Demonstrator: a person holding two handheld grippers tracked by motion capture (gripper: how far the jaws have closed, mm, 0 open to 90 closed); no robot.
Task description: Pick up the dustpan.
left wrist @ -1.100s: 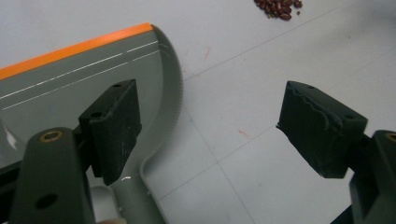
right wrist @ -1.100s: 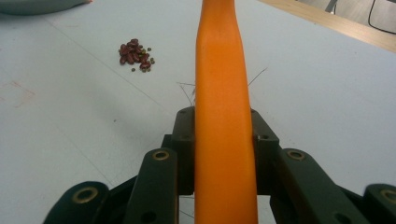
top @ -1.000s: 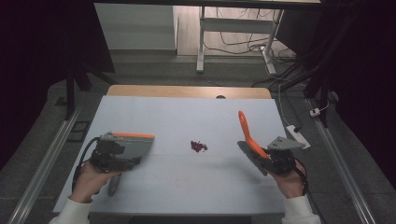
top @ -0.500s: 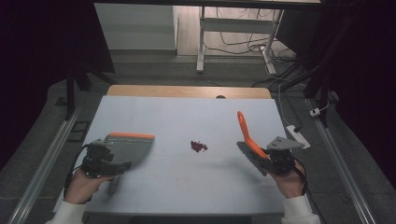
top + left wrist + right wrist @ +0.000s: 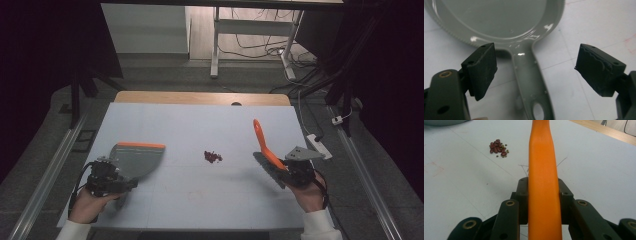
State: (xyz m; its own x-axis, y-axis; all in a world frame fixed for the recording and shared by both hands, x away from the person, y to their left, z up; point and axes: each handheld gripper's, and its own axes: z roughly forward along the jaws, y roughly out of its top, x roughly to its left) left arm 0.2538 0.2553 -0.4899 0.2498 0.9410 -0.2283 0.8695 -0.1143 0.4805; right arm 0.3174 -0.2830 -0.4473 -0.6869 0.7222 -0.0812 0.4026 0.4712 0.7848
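On the table (image 5: 200,120), a glossy grey dustpan (image 5: 136,159), orange-edged.

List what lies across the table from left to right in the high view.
left gripper → grey dustpan with the orange front edge → small pile of red beans → orange brush handle → right gripper

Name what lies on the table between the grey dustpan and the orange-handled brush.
A small pile of dark red beans on bare white table, seen in the high view.
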